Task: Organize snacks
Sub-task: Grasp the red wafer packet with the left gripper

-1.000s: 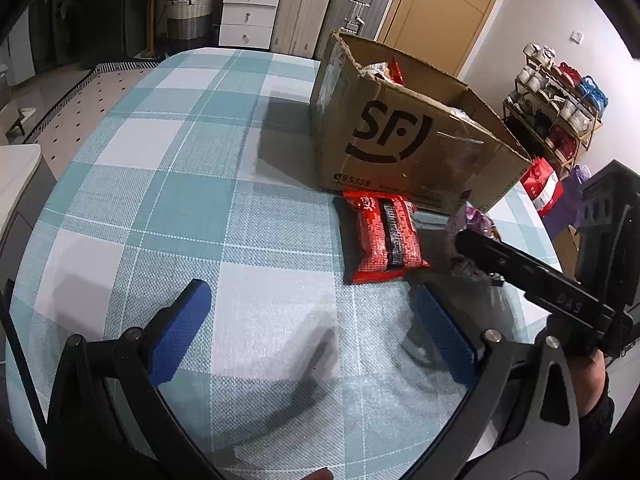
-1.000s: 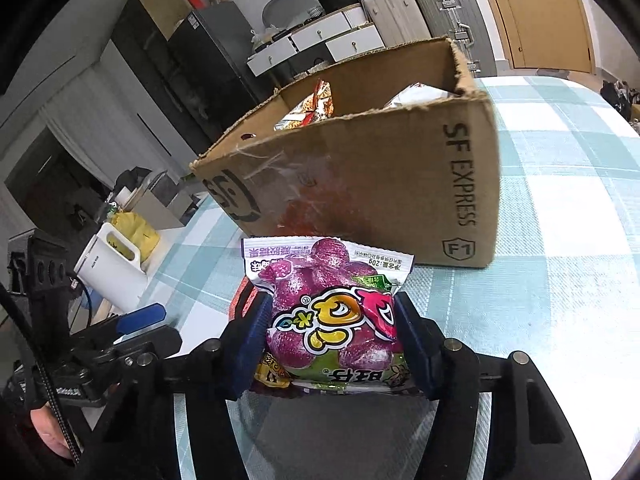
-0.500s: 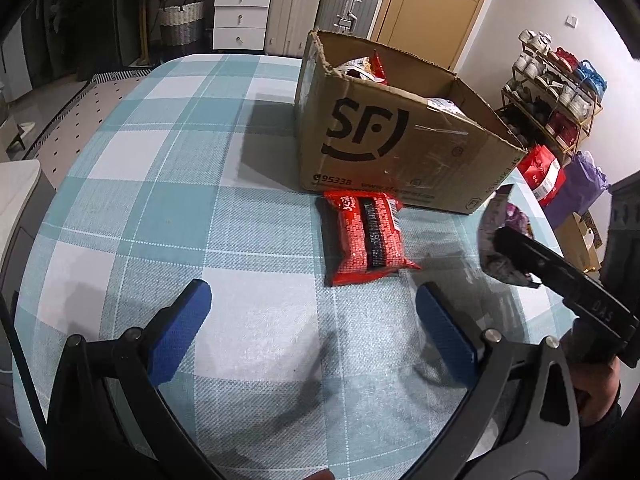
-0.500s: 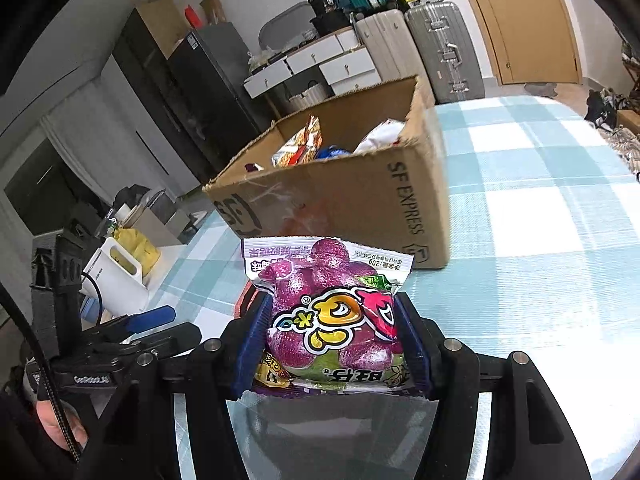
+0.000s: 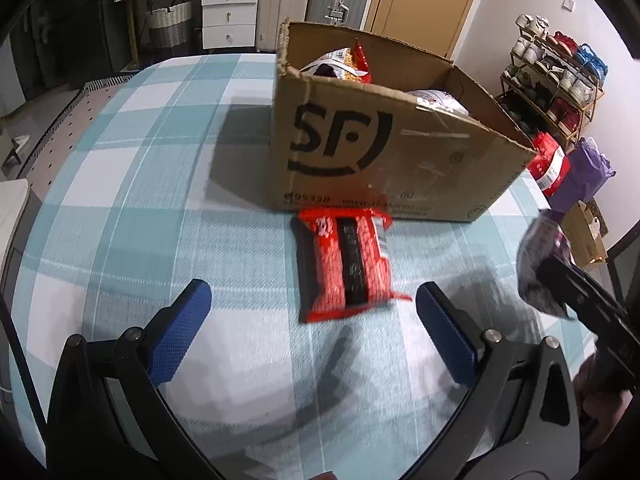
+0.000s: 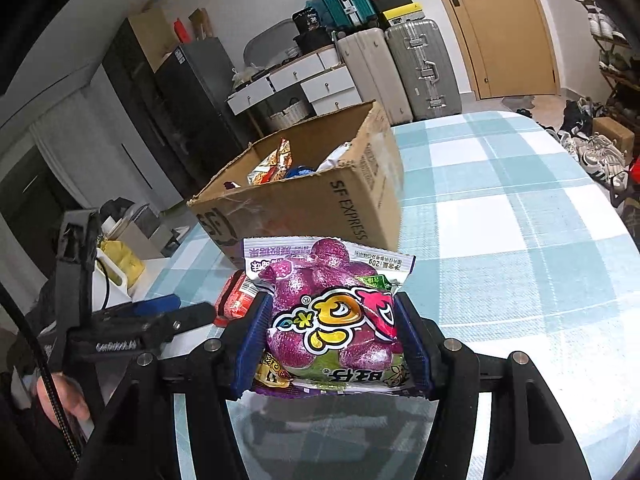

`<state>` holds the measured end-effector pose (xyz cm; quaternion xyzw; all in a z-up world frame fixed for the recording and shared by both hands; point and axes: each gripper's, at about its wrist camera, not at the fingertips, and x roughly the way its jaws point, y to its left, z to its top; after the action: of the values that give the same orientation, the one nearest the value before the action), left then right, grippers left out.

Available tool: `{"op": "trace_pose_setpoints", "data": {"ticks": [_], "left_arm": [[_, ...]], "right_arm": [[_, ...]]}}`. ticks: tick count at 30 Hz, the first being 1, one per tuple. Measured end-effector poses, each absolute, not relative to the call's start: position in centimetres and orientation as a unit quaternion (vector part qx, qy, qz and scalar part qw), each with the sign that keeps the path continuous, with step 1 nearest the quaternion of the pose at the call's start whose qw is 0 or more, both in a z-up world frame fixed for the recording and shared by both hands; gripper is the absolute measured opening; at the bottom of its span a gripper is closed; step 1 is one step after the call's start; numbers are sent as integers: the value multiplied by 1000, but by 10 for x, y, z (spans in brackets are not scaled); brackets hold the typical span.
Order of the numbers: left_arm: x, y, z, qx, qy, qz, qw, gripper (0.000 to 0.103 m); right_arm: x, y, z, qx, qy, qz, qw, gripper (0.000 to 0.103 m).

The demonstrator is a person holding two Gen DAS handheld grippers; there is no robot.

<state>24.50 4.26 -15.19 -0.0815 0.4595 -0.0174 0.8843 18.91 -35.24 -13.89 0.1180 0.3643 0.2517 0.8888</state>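
The purple gummy-candy packet (image 6: 332, 320) is clamped between the blue pads of the right gripper (image 6: 332, 340), held clear above the table with its printed face toward the wrist camera. The jaws stand partly closed, both pads pressing the packet's sides. From the left wrist view the same packet (image 5: 538, 264) appears blurred at the right edge of the picture, in the black fingers of the right gripper (image 5: 560, 280).

A red snack packet (image 5: 346, 264) lies flat on the checked tablecloth (image 5: 120, 184), its far end touching or just short of the near wall of the cardboard box; which one cannot be told. It sits near the middle of the table, ahead of the left gripper (image 5: 312, 320). That gripper hangs over the cloth with its jaws wide apart and nothing between the blue pads (image 5: 180, 328).

The cardboard box (image 5: 392, 152), marked SF on one wall and SF EXPRESS on the adjoining one, stands open-topped on the table toward its far edge. Inside it are several snack bags (image 5: 344, 64), one orange-red and standing upright at the far left corner, and a white one (image 5: 436, 100) further right.

A hand (image 6: 60, 396) grips the left gripper's handle at the lower left of the right wrist view.

Beyond the table are two suitcases (image 6: 420, 68), a white drawer unit (image 5: 230, 14), a wooden door (image 6: 508, 28) and a shoe rack (image 5: 556, 76).
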Motion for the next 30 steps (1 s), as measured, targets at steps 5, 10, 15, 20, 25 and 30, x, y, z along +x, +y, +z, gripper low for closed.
{"op": "trace_pose_setpoints", "data": {"ticks": [5,10,15,20,25,30], "left_arm": [[261,38,-157,-80,466,-18,881,102],[276,34,-163,-76,474,-8,877,102],[285,33,-169,-73,477,-4,876,102],[289,32,-171,-72,476,-10,876,101],[290,27,-171,-69,481,-29,874,67],[288,25,-170,-77,484,-60,870,40]], "right_arm": [[184,-361,-137,124,360,245,892,61],[177,-370,-137,130,357,238,894,61],[171,-382,-137,136,359,226,895,62],[164,-387,-135,138,358,221,897,62],[158,-389,-132,137,356,219,898,61],[158,-386,-129,135,356,220,898,62]]}}
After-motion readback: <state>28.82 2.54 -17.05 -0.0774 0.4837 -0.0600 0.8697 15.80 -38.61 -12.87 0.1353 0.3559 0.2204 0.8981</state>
